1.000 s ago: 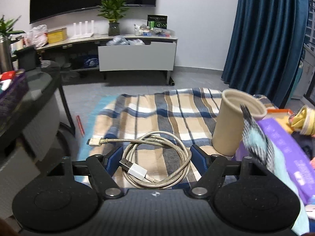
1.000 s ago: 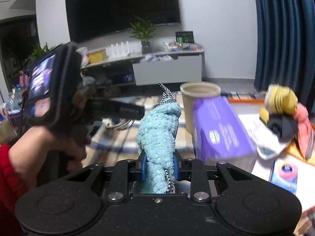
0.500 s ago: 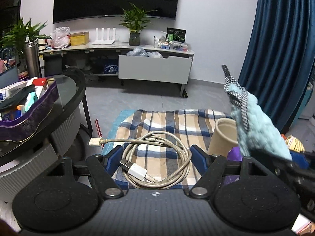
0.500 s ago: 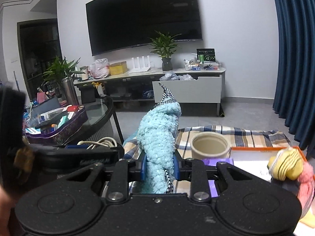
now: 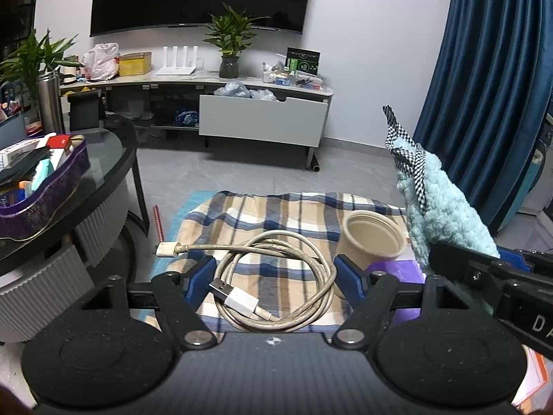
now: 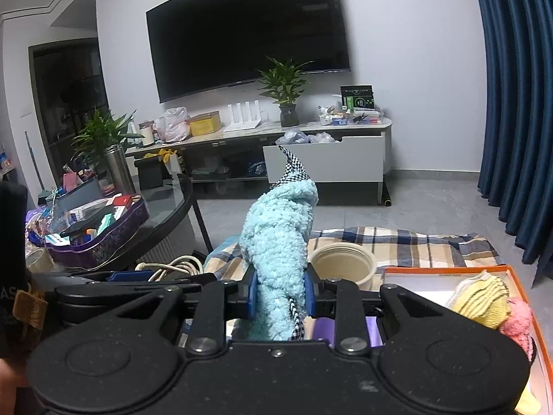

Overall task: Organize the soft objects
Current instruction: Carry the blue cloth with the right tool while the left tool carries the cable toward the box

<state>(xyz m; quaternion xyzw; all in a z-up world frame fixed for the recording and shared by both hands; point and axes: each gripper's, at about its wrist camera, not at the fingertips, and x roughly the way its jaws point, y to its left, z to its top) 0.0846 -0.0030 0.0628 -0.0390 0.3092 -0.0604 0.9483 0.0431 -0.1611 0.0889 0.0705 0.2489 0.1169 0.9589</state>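
**Fluffy blue cloth and coiled cable both lifted clear**

Fluffy pale-blue cloth (image 6: pixel 278 242), trimmed with a black-and-white check strip, stands upright in our right tongs (image 6: pixel 280 294), whose blue pads are clenched on its lower part. In our left tongs (image 5: pixel 273 276) a coiled beige cable (image 5: pixel 276 276) spans the gap, its loop pressed against both pads, so we read it as gripped across a wide spread.

A second ago both loads sat low, close over the plaid blanket (image 5: pixel 276 214); now we see far more of the room beyond, so both hands have risen and the items hang clear above the blanket. The beige cup (image 5: pixel 375 238) has dropped lower in the left view.

For the task, this means pick-up is done and carrying has begun. An orange-rimmed box (image 6: pixel 518 276) at the right already holds a yellow knit piece (image 6: pixel 480 299) and something pink, probably another soft item, though it is cut off at the edge. We judge that box the likely place for the cloth.
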